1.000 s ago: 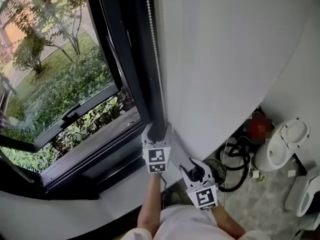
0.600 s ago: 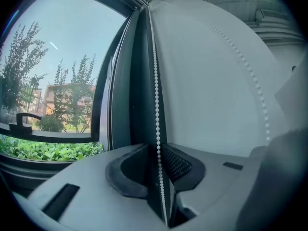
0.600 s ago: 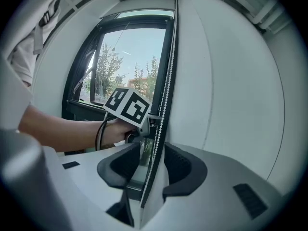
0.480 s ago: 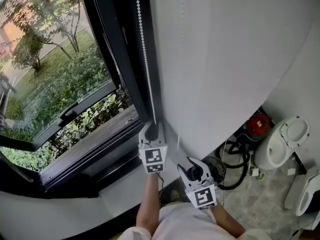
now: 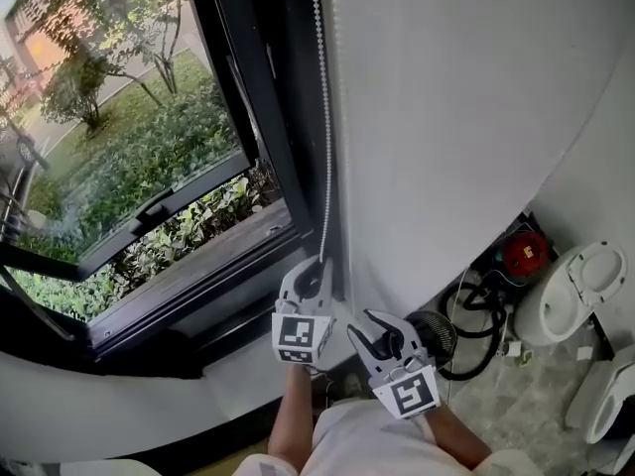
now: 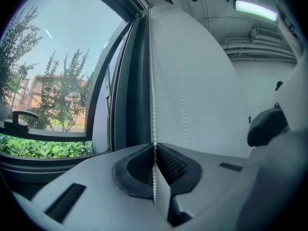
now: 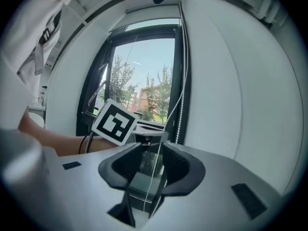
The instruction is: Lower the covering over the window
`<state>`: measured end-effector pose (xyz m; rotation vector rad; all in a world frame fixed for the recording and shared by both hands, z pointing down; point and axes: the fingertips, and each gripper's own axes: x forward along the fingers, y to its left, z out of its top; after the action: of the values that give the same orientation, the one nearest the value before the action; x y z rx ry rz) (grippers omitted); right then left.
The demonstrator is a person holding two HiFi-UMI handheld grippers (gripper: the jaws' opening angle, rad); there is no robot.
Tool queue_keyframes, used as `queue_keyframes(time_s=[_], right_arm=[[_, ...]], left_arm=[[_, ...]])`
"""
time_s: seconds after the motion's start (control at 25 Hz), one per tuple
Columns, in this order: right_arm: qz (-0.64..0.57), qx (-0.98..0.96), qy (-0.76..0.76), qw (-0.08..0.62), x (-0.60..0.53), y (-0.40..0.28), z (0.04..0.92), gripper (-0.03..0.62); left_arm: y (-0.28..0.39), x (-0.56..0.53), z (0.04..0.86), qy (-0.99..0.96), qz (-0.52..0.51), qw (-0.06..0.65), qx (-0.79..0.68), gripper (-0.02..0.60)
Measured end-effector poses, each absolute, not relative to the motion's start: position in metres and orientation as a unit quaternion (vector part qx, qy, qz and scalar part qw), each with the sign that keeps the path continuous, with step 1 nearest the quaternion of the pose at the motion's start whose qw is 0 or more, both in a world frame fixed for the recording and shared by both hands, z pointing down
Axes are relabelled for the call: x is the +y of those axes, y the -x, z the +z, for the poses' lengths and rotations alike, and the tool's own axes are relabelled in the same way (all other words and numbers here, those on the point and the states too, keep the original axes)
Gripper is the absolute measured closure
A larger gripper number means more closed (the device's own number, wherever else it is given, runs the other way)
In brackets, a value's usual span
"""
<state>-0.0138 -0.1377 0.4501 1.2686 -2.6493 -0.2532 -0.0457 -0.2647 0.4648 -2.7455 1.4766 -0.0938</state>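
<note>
L hand-held gripper (image 5: 316, 268): a sec ago jaws wide round the bead chain (image 5: 324, 117); now closing, pads nearly together w/ the chain pinched between. So grip is made. Reads as ready for a pull.

R hand-held gripper (image 7: 154, 165): just below and R of the L one, was full open, now starting to close. A thin strand runs between its jaws, pads not on it yet. Prob. next hand in a hand-over-hand pull.

Chain hangs down the dark frame at R edge of window (image 5: 139, 157), beside the white wall. Covering itself: can't make it out in any view; glass bare everywhere seen, so lowering looks barely begun.

Count: 2 grippers, 1 chain (2 strands seen side by side in both gripper views), 1 window, lower sash tilted open.
</note>
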Motion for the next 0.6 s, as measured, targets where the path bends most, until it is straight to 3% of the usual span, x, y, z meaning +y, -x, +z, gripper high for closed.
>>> queue_keyframes(time_s=[0.6], right_arm=[[-0.072, -0.924, -0.375, -0.005, -0.187, 0.063, 0.359, 0.451]], left_arm=[[0.055, -0.197, 0.494, 0.896, -0.045, -0.025, 0.442, 0.554]])
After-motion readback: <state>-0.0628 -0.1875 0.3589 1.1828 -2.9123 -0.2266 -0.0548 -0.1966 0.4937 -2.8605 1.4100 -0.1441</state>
